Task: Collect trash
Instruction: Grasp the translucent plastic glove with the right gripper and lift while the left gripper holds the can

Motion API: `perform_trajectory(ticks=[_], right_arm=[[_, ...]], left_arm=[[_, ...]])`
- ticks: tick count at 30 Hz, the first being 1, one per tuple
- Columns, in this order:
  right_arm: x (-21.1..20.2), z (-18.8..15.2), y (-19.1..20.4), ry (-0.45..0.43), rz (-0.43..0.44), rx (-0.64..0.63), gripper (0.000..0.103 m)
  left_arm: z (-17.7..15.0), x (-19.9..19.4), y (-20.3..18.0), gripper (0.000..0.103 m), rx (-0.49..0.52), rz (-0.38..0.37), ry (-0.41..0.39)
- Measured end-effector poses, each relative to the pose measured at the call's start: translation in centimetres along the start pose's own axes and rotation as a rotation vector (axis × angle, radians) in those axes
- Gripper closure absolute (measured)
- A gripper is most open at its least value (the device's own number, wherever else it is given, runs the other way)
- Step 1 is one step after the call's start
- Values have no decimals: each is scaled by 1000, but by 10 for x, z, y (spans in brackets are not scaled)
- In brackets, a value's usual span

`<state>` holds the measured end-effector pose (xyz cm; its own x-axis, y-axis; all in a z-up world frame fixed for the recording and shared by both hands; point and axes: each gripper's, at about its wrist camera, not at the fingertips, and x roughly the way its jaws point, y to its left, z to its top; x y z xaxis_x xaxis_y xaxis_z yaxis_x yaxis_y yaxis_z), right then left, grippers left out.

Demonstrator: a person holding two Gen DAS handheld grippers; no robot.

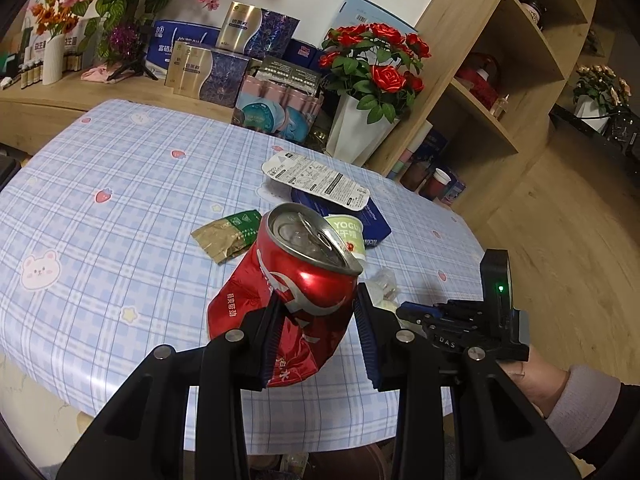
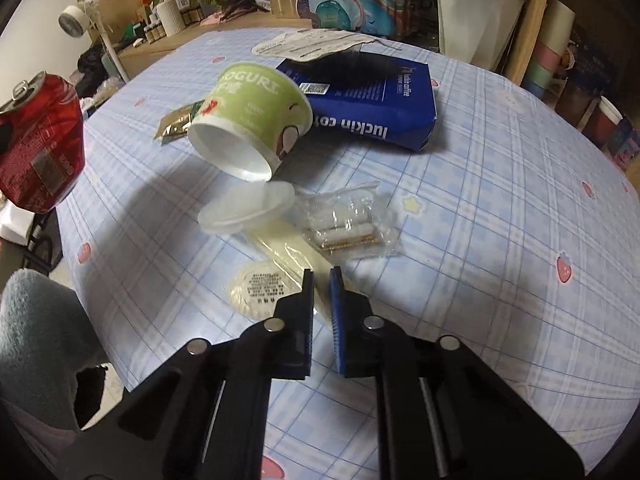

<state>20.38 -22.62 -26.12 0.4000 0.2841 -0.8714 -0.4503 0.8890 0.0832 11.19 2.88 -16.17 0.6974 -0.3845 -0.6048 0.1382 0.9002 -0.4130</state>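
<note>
Clamped on a crushed red soda can (image 1: 296, 292), the left gripper (image 1: 320, 316) holds it lifted above the checked tablecloth (image 1: 120, 168). Narrowed almost to closing, the right gripper (image 2: 320, 280) pinches a long clear plastic wrapper (image 2: 280, 252) lying near the table's front edge, beside a round plastic lid (image 2: 244, 210). Farther off lie a tipped green yogurt cup (image 2: 248, 116) and a blue coffee box (image 2: 372, 108). Judging by this, the pick-up step is in hand; next, both pieces probably need carrying to a bin, which is not in view.
</note>
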Motion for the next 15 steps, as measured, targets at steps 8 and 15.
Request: perform_trajectory(ticks=[8,15], right_arm=[[12,6,-12,2,41,93,55],[14,3,-25,14,144,211,68]], left_arm=[[-12,-6,4,69,-20,-14,10],[-16,-7,5,69,-29,-26,15]])
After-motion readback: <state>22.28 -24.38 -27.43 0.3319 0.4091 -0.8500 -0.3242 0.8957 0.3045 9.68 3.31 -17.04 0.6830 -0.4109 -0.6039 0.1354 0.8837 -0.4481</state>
